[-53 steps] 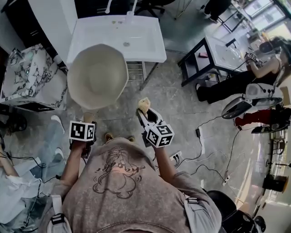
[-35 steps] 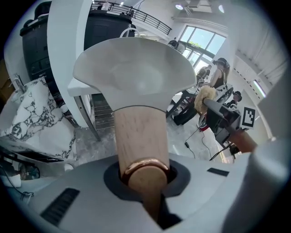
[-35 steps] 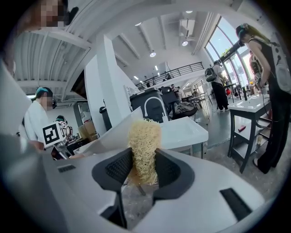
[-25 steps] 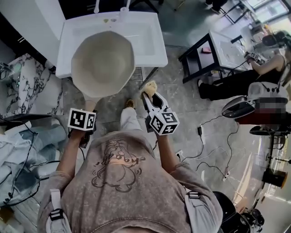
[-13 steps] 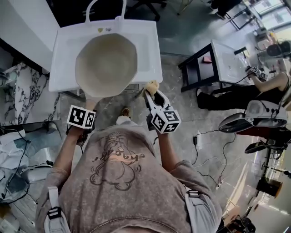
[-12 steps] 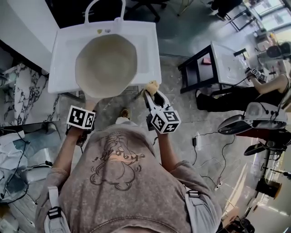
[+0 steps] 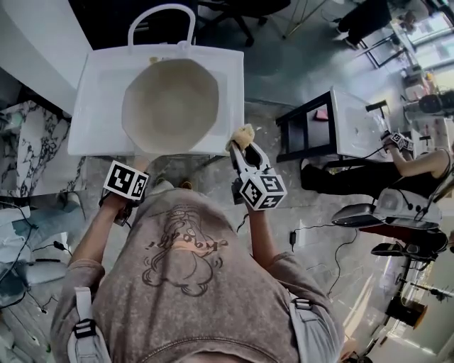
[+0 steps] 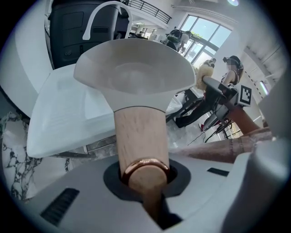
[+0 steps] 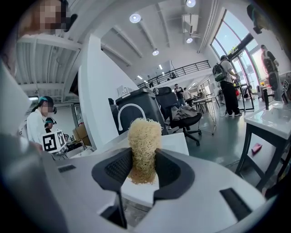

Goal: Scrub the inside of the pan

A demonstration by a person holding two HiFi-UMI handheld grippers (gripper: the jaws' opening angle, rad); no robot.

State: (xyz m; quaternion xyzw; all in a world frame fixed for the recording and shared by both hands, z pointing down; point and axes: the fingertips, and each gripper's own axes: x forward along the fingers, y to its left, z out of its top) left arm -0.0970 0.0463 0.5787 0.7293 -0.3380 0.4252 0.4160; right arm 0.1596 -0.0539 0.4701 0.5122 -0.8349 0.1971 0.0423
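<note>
My left tool [image 8: 144, 175] is clamped on the wooden handle [image 8: 138, 136] of the pan [image 7: 170, 105], the jaws closed round it just above the copper ring [image 8: 145, 164] at its end. The pan is over the sink [image 7: 92, 113] with its pale inside facing up. Its bowl covers most of the sink's middle, and the handle reaches back past the sink's front edge toward me. The arched tap [image 7: 161, 21] stands at the sink's far edge, beyond the pan's rim. My right tool [image 9: 143, 166] grips a yellow, stringy scrubber [image 9: 144, 136] upright between its jaws, the top standing proud of them. That scrubber sits just off the sink's front right corner — near the pan's rim but apart from it, and outside the bowl.
</note>
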